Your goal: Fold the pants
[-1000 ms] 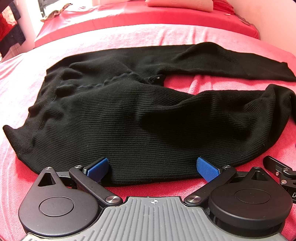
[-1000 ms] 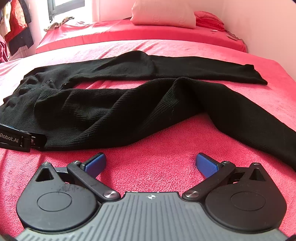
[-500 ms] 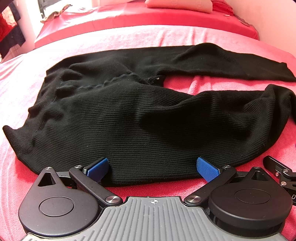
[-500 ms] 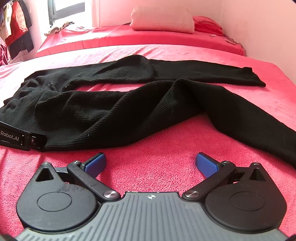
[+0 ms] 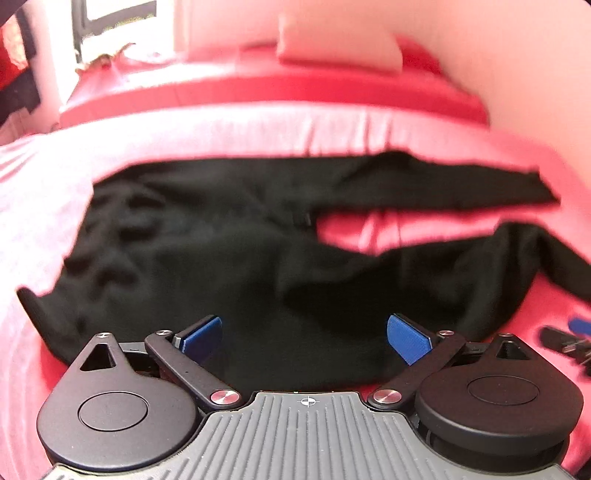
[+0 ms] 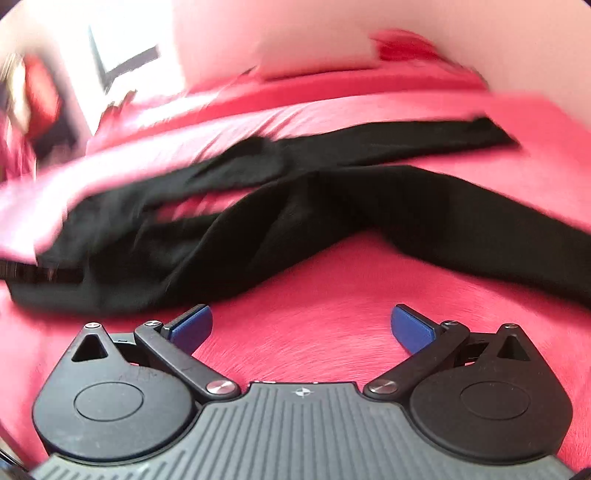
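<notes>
Both wrist views have lifted and tilted since a moment ago and are now motion-blurred, bringing more of the pillow (image 5: 340, 51) and far wall into sight. Black pants (image 5: 229, 258) lie spread on the red bed cover (image 6: 314, 314), legs splayed apart. Left gripper (image 5: 304, 338) hangs wide open over the waist end, right gripper (image 6: 301, 326) equally spread above bare cover, touching nothing.

bed (image 5: 258, 125): you see a pink-red cover over it, paler on your left | pillow (image 5: 340, 51): pale, at the far end by the wall, blurred | red pile (image 6: 406, 48): just right of the pillow, too blurred to tell what | window (image 5: 110, 11): bright, dark-framed, far left | wall (image 5: 517, 55): pale pink, on your right
</notes>
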The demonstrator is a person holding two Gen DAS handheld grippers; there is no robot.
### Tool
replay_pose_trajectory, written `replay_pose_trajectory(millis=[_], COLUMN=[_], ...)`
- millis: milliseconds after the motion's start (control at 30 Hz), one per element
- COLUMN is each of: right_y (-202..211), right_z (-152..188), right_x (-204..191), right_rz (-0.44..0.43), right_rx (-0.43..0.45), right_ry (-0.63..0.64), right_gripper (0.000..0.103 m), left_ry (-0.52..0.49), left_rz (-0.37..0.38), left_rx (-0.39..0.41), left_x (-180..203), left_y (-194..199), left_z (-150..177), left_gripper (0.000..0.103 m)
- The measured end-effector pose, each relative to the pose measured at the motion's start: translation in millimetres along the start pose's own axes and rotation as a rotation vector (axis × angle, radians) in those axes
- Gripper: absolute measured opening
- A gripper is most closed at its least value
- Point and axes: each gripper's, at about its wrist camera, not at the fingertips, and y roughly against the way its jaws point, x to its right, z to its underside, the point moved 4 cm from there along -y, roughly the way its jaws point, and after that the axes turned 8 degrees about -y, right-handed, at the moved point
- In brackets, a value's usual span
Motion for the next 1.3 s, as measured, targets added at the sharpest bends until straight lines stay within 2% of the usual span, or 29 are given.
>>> replay_pose_trajectory(millis=[133, 200, 267, 300, 333, 367, 400, 467, 533, 600, 633, 733, 767, 800, 833, 867, 900, 933, 967, 1000, 1033, 1133, 1200, 1233, 1267, 1300], right_y=[12, 13, 11, 10, 9, 6, 3, -5, -15, -19, -14, 21, 25, 18, 5, -5, -5, 0, 7, 14, 20, 22, 19, 14, 8, 12], right_z=[-24, -31, -38, -41, -43, -45, -47, -49, -51, -55, -60, -87, -95, -100, -101, -100, -100, -101, -98, -97, -95, -97, -99, -104, -119, -124], right_x=[64, 87, 107, 113, 119, 126, 132, 142, 153, 161, 162, 160, 164, 171, 183, 195, 202, 203, 208, 214, 220, 228, 229, 226, 222, 220], right_rz=[-0.178, -0.197, -0.163, -0.174, -0.182, -0.183, -0.172, -0.149, -0.133, -0.144, -0.111, 0.038, 0.048, 0.061, 0.098, 0.117, 0.077, 0.044, 0.04, 0.055, 0.066, 0.026, 0.077, 0.105, 0.107, 0.1], right_rx=[0.015, 0.046, 0.08, 0.085, 0.092, 0.098, 0.102, 0.117, 0.112, 0.119, 0.145, 0.336, 0.338, 0.294, 0.229, 0.16, 0.158, 0.162, 0.177, 0.211, 0.254, 0.254, 0.24, 0.222, 0.221, 0.258], right_ry=[-0.397, -0.519, -0.599, -0.628, -0.656, -0.684, -0.701, -0.726, -0.766, -0.761, -0.73, -0.516, -0.433, -0.404, -0.436, -0.475, -0.496, -0.511, -0.543, -0.577, -0.605, -0.662, -0.626, -0.592, -0.577, -0.567], right_gripper=[0.103, 0.096, 0.079, 0.077, 0.07, 0.058, 0.05, 0.022, 0.008, 0.008, 0.008, 0.008, 0.008, 0.008, 0.015, 0.011, 0.012, 0.022, 0.046, 0.063, 0.071, 0.068, 0.039, 0.013, 0.013, 0.013], left_ry=[0.071, 0.097, 0.119, 0.106, 0.087, 0.079, 0.075, 0.076, 0.074, 0.058, 0.05, 0.037, 0.037, 0.037, 0.033, 0.029, 0.026, 0.025, 0.025, 0.027, 0.029, 0.022, 0.02, 0.02, 0.021, 0.024], left_rz=[0.03, 0.041, 0.068, 0.058, 0.051, 0.048, 0.045, 0.046, 0.04, 0.032, 0.029, 0.027, 0.026, 0.024, 0.023, 0.02, 0.018, 0.018, 0.02, 0.022, 0.022, 0.014, 0.009, 0.01, 0.013, 0.017], left_rx=[0.022, 0.002, -0.042, -0.014, 0.008, 0.012, 0.021, 0.038, 0.05, 0.054, 0.056, 0.061, 0.061, 0.06, 0.059, 0.06, 0.06, 0.061, 0.062, 0.062, 0.062, 0.06, 0.061, 0.062, 0.064, 0.066], left_x=[-12, -15, -18, -17, -15, -13, -12, -12, -11, -9, -8, -8, -8, -8, -8, -7, -7, -7, -7, -8, -8, -6, -5, -6, -6, -7], left_y=[-19, -36, -50, -50, -48, -48, -48, -49, -49, -49, -49, -48, -48, -49, -49, -50, -50, -50, -50, -49, -49, -51, -50, -50, -50, -50], left_z=[-6, 0, 10, 14, 16, 17, 18, 21, 23, 25, 25, 26, 26, 26, 26, 26, 26, 27, 27, 27, 26, 26, 26, 26, 26, 27], left_gripper=[0.103, 0.103, 0.103, 0.103, 0.103, 0.103, 0.103, 0.103, 0.103, 0.103, 0.103, 0.103, 0.103, 0.103, 0.103, 0.103, 0.103, 0.103, 0.103, 0.103, 0.103, 0.103, 0.103, 0.103, 0.103, 0.103])
